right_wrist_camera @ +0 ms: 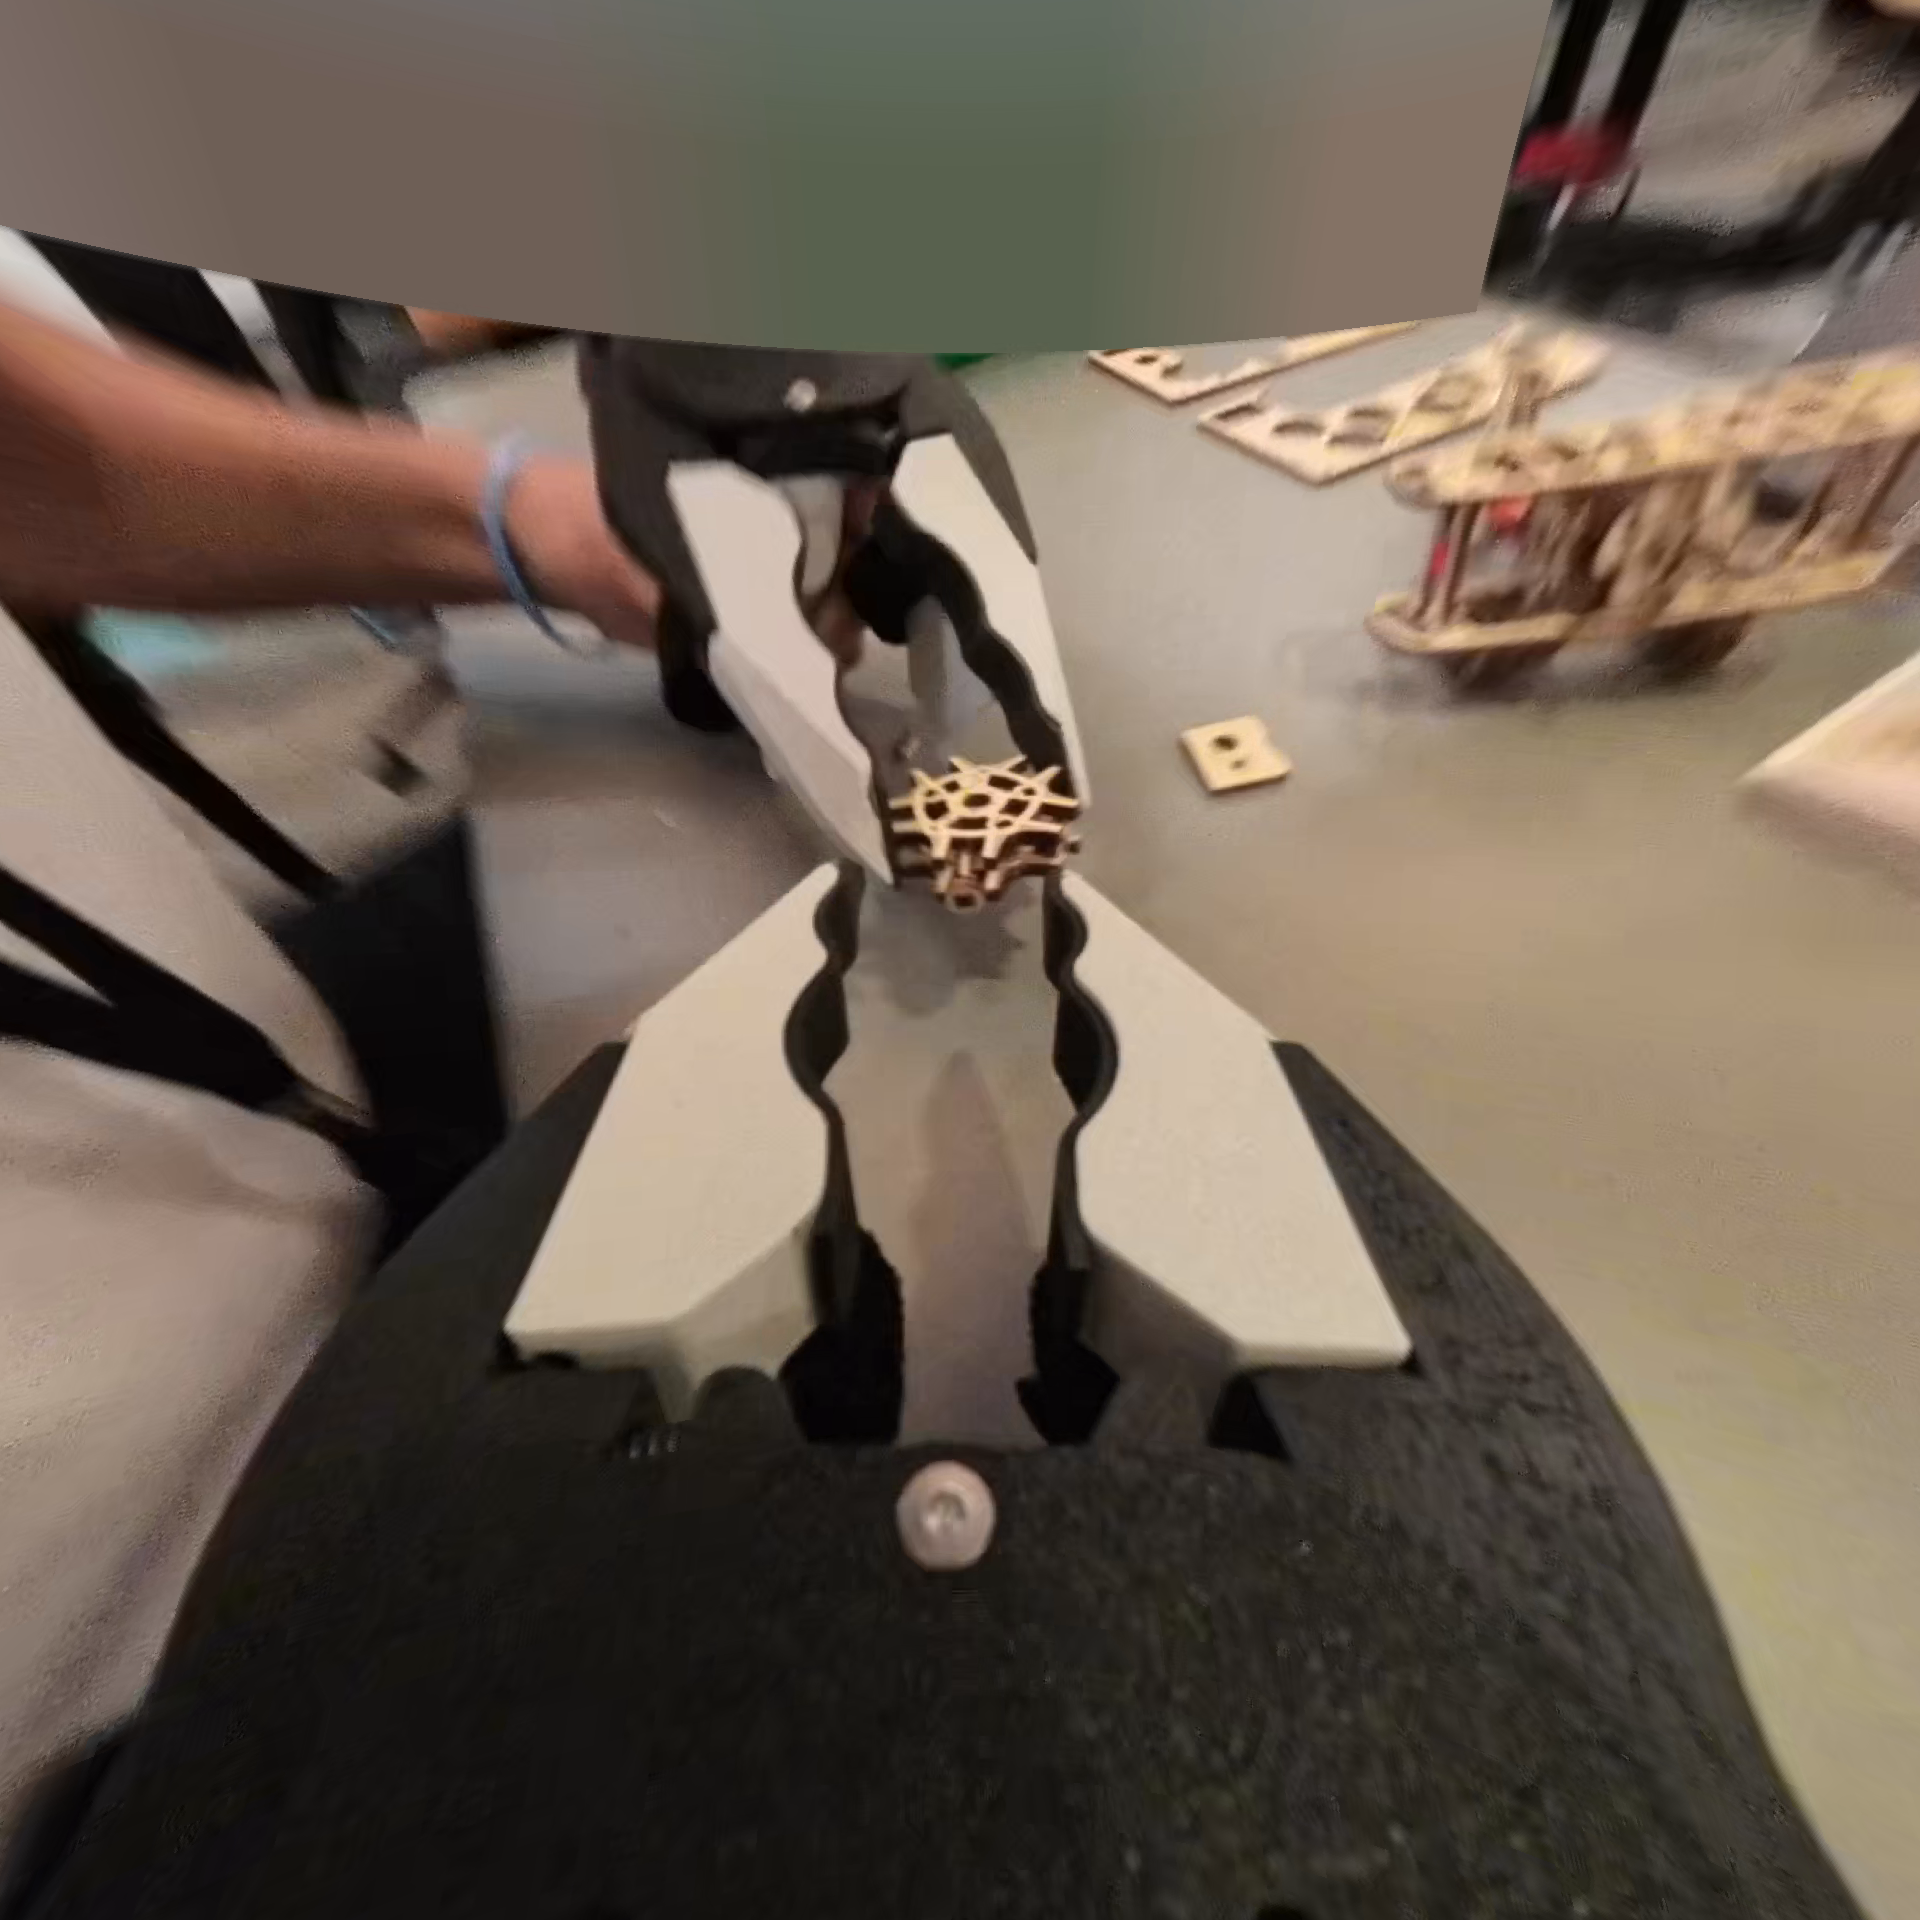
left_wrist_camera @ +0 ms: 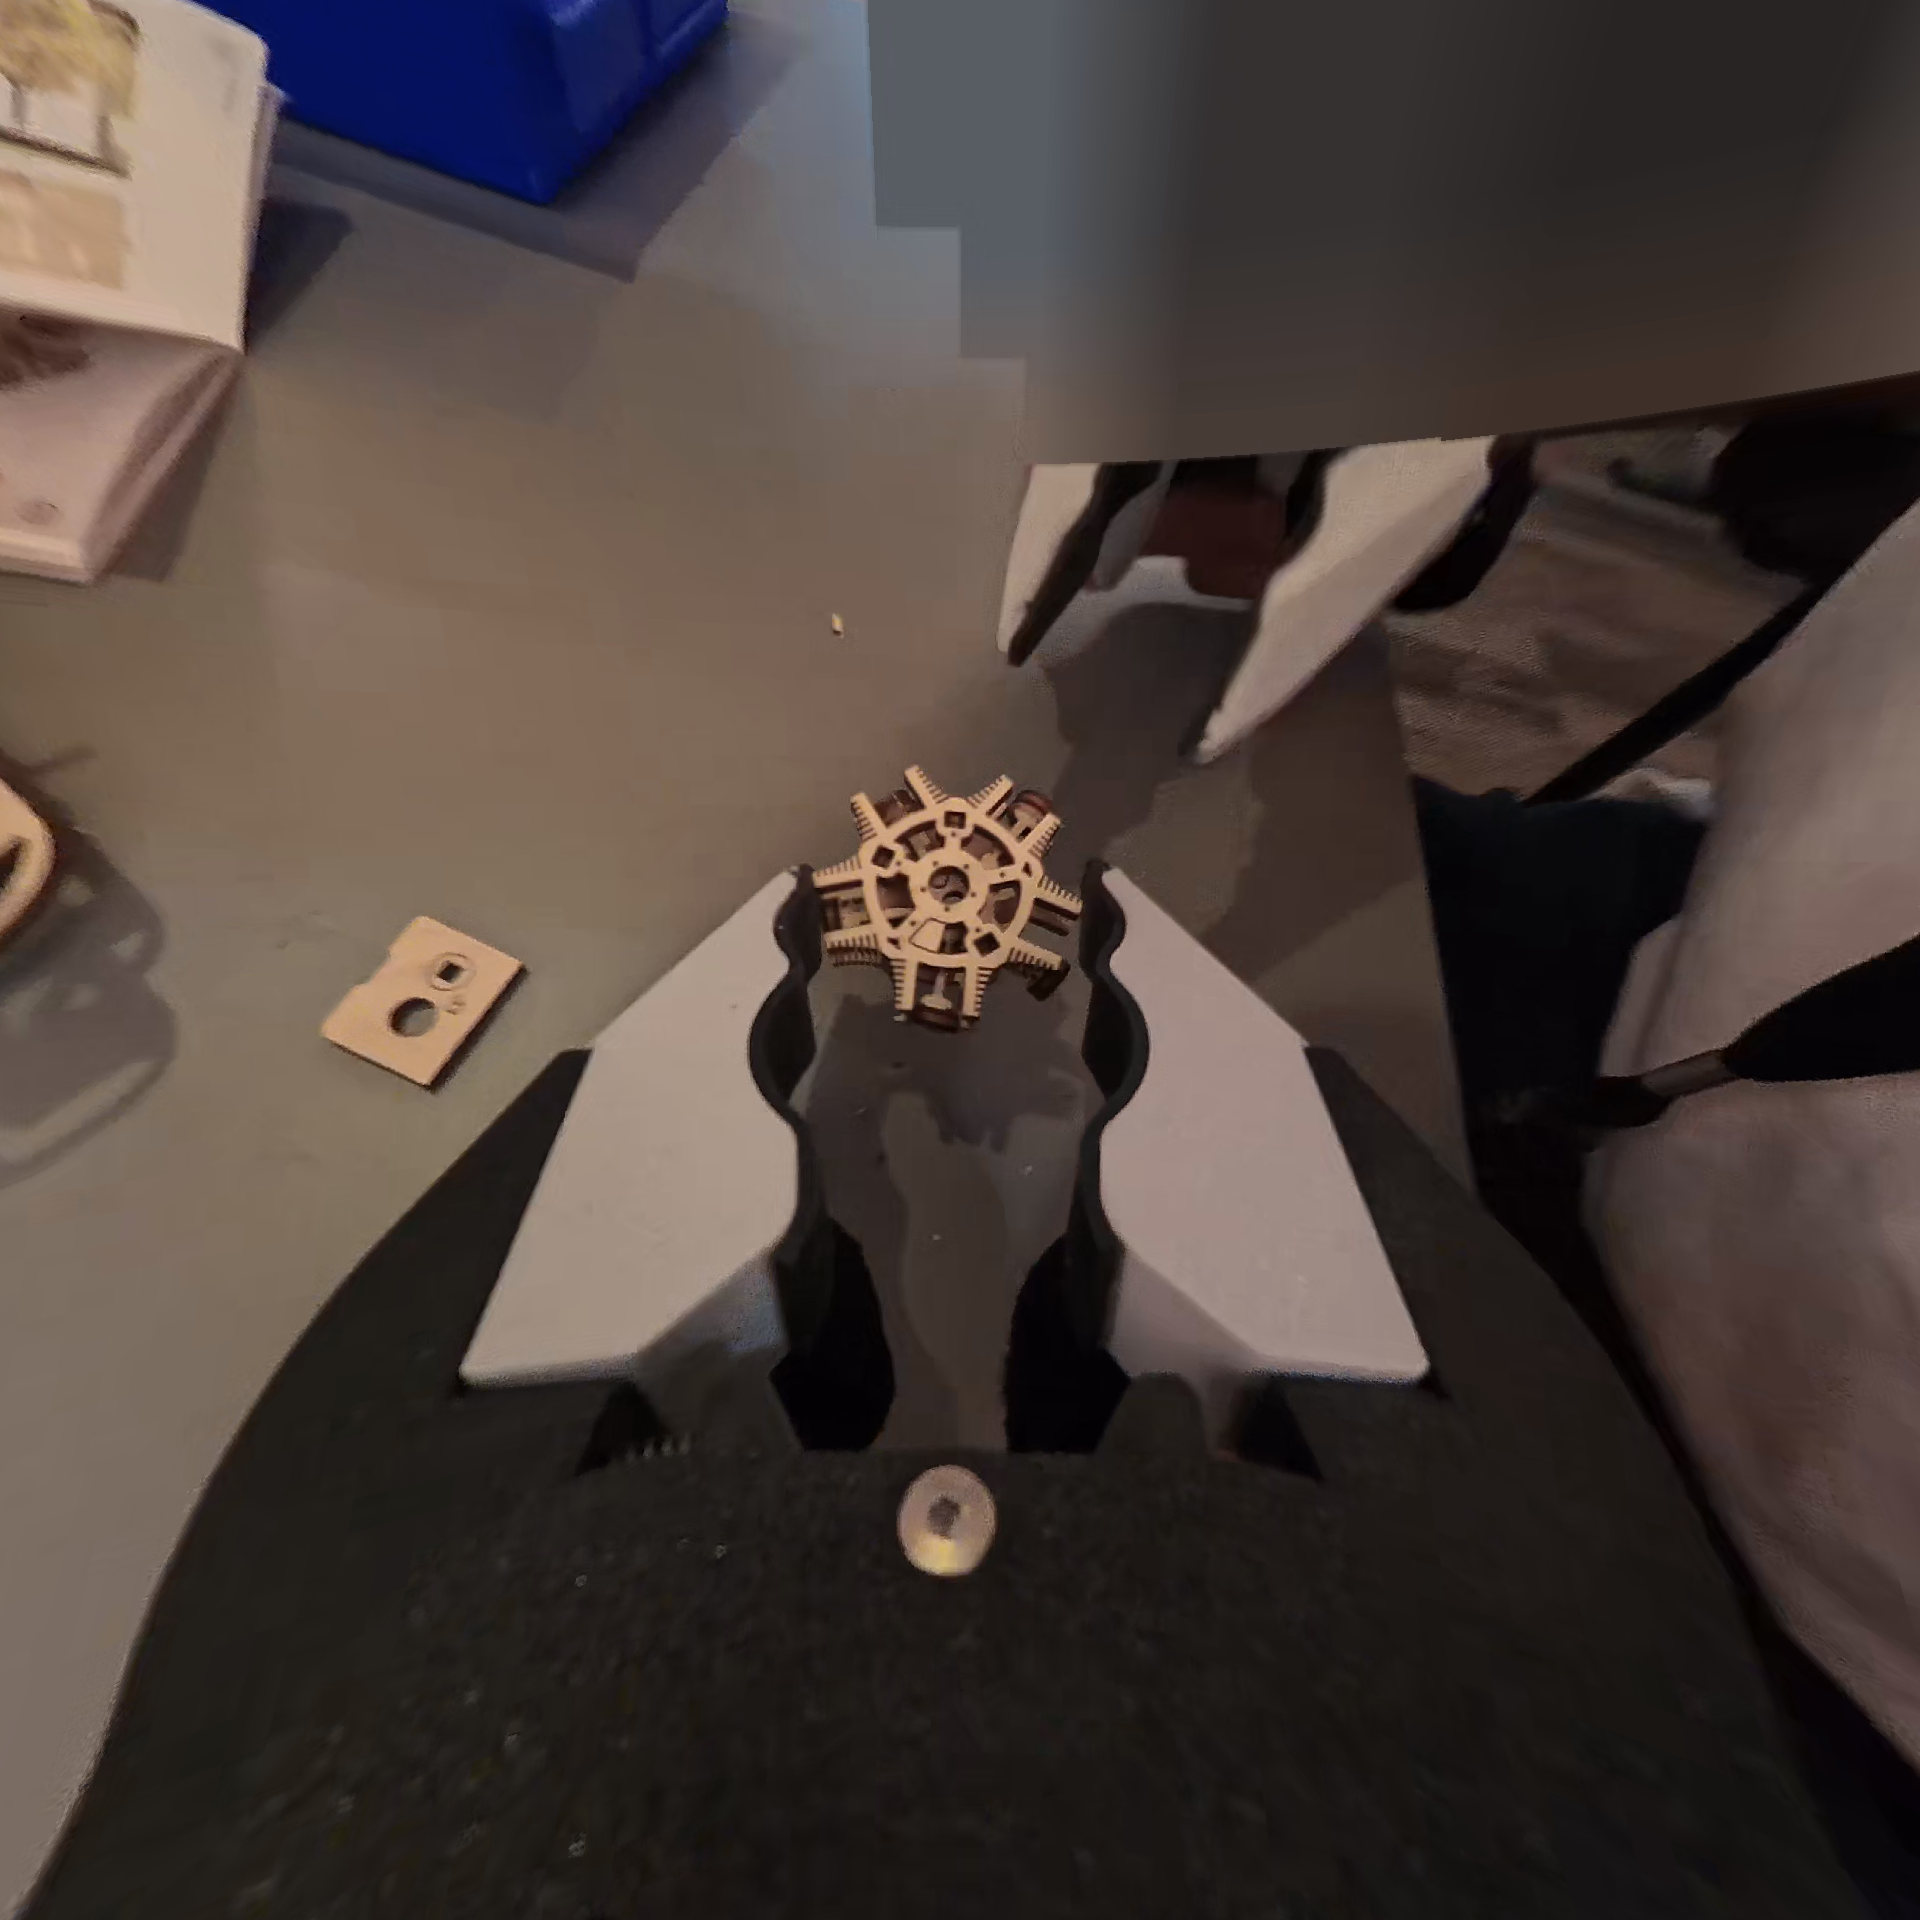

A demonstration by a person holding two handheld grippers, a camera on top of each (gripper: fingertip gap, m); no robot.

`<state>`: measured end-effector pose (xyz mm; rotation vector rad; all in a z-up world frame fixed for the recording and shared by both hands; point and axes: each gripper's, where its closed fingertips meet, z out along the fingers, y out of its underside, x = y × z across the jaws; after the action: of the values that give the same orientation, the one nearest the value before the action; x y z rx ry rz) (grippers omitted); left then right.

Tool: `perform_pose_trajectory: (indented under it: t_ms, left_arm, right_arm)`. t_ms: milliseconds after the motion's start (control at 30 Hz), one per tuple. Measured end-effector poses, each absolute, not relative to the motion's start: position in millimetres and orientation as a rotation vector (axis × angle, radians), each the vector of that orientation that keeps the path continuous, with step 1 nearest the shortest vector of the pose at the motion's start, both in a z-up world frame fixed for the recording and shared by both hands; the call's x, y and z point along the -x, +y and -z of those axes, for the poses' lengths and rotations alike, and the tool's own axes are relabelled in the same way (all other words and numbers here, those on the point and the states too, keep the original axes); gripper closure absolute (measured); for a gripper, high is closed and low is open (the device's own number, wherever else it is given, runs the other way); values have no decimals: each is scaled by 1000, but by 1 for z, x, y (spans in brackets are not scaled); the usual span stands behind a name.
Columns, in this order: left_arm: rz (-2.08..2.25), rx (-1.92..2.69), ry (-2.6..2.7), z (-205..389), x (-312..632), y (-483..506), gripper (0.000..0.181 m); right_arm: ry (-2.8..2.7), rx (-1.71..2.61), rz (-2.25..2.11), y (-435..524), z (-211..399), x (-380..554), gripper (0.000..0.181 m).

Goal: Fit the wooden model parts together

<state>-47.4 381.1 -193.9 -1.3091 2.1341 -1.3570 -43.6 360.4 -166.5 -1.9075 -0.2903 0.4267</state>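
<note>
A round wooden radial-engine part with comb-like fins sits between the fingertips of my left gripper, which is shut on it and holds it just above the grey table. The right wrist view shows that gripper from the front, clamping the same part. My right gripper is open and empty, its tips just short of the part. It also shows in the left wrist view at the upper right. A small wooden plate with a hole lies left of the left gripper, and also shows in the right wrist view.
A wooden biplane model stands at the right, with cut-out wooden sheets behind it. An open booklet and a blue box are at the far left. A person's arm reaches in from the left. Left tips to right tips: about 4 cm. About 15 cm separates my left fingertips from the wooden biplane model.
</note>
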Motion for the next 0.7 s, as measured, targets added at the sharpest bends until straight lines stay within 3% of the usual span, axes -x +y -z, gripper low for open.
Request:
perform_pose_trajectory:
  t_ms: [200, 700]
  left_arm:
    - [1208, 1132, 2050, 171, 43, 382, 133]
    - [1211, 1061, 1961, 143, 43, 384, 133]
  right_arm:
    - [280, 1827, -1145, 369, 157, 48, 152]
    - [408, 1572, -1406, 374, 135, 46, 174]
